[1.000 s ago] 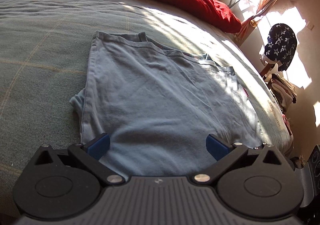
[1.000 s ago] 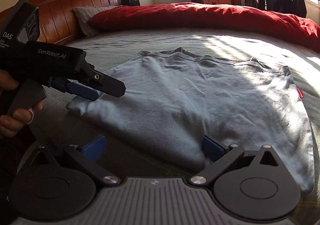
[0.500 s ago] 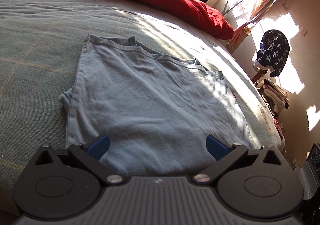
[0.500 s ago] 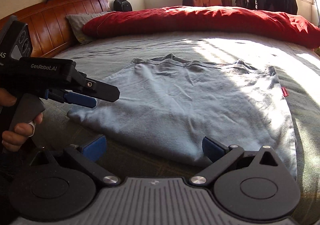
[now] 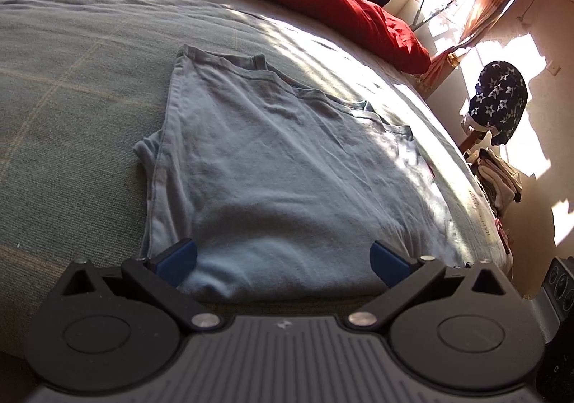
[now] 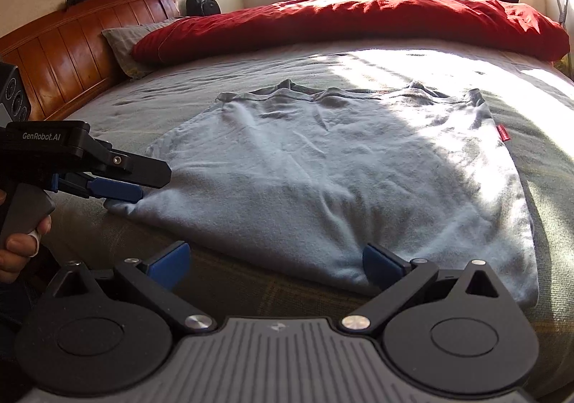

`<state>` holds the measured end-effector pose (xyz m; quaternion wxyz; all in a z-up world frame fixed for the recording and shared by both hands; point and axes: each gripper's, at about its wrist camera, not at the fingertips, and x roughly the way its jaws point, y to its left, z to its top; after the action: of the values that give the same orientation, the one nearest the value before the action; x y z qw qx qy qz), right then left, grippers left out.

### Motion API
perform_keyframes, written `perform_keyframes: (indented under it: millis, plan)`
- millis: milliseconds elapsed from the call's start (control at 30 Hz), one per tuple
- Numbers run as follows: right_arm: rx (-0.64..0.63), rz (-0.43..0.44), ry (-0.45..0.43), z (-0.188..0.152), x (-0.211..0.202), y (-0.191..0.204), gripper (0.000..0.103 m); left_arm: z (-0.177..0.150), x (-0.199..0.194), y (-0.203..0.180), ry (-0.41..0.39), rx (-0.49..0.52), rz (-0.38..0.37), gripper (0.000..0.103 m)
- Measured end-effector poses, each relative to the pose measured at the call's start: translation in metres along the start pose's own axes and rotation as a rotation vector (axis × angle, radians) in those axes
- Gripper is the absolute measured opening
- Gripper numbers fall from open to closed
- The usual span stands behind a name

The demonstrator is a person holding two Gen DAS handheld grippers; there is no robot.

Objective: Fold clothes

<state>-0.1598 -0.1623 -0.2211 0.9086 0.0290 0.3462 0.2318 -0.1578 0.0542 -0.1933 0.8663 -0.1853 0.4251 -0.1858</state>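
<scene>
T-shirt: a light blue T-shirt (image 6: pixel 323 180) lies spread flat on the bed (image 6: pixel 179 94), filling the middle of the right wrist frame, collar toward the top, hem toward the bottom; a small red tag (image 6: pixel 503 132) shows at its right edge.
Left gripper: the left gripper (image 5: pixel 283 259) sits at the bottom centre of its own frame, jaws wide apart with nothing between them, the shirt's hem edge just ahead of the blue pads. In the right wrist view it appears at left centre (image 6: pixel 122 187), its tips at the shirt's near left corner; whether they touch the cloth I cannot tell.
Right gripper: the right gripper (image 6: pixel 276 259) is at bottom centre, jaws spread wide and empty, over the hem.
Hand: a hand (image 6: pixel 18 252) holds the left gripper's handle at lower left.
Bedding: a red duvet (image 6: pixel 358 22) lies across the top of the frame.
</scene>
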Motion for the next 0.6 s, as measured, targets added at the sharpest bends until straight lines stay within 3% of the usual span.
perform_keyframes:
  millis: [300, 467, 600]
  plan:
    - [-0.038, -0.032, 0.004, -0.002, 0.004, 0.006, 0.103, 0.03, -0.008, 0.014, -0.115, -0.038, -0.054, 0.102]
    - [-0.036, -0.051, 0.004, -0.003, 0.005, 0.008, 0.103, 0.038, 0.011, 0.03, -0.1, -0.087, 0.06, 0.102]
    - [-0.032, -0.054, 0.009, -0.001, 0.006, 0.008, 0.103, 0.035, 0.001, 0.046, -0.133, -0.143, -0.011, 0.102]
